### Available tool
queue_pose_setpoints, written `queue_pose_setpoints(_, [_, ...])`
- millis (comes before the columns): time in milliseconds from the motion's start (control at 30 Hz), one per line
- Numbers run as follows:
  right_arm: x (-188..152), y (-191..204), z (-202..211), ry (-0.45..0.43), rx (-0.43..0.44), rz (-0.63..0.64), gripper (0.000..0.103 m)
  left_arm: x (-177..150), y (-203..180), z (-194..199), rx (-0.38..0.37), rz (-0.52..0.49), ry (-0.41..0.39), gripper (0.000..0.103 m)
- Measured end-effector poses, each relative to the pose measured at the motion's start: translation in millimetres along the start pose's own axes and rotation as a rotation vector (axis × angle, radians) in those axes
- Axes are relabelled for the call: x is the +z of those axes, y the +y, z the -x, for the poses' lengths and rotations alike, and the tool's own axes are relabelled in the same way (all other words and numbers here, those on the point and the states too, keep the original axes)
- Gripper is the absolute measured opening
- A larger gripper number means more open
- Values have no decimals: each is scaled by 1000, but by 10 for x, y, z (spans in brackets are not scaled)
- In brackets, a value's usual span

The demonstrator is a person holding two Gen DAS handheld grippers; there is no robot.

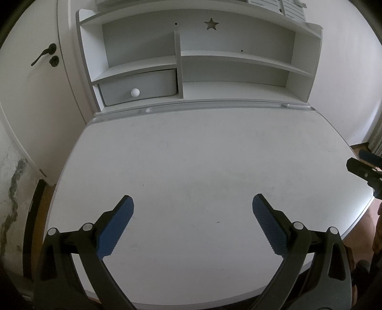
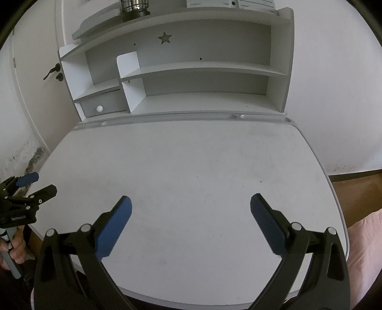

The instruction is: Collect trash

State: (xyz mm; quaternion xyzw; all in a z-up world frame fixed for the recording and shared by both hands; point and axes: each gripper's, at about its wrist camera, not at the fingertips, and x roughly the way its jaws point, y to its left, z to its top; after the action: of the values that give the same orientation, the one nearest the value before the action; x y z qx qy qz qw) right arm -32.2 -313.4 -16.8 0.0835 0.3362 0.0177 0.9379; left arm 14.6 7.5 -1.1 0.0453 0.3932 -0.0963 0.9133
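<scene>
No trash shows in either view. My left gripper [image 1: 193, 202] hangs open above the near part of a white desk top [image 1: 191, 155], with nothing between its blue pads [image 1: 114, 229]. My right gripper [image 2: 191, 202] is open too, over the same desk top [image 2: 191, 162], and holds nothing. The right gripper's tip [image 1: 363, 169] pokes in at the right edge of the left wrist view. In the right wrist view the left gripper [image 2: 35, 184] sits at the left edge, open, held by a person's hand [image 2: 16, 248].
A white hutch [image 1: 198, 59] with shelves and a star cutout stands at the desk's back. Its small drawer [image 1: 140, 88] with a white knob is shut. A door with a black handle [image 1: 44, 56] is on the left. A dark lantern [image 2: 135, 8] sits atop the hutch.
</scene>
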Motion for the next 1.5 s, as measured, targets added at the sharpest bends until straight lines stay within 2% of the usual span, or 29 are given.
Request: queue_pose_setpoints(1500, [-21,25,-10,2,0,13,96,-12,21,-49,4,-8,18,97])
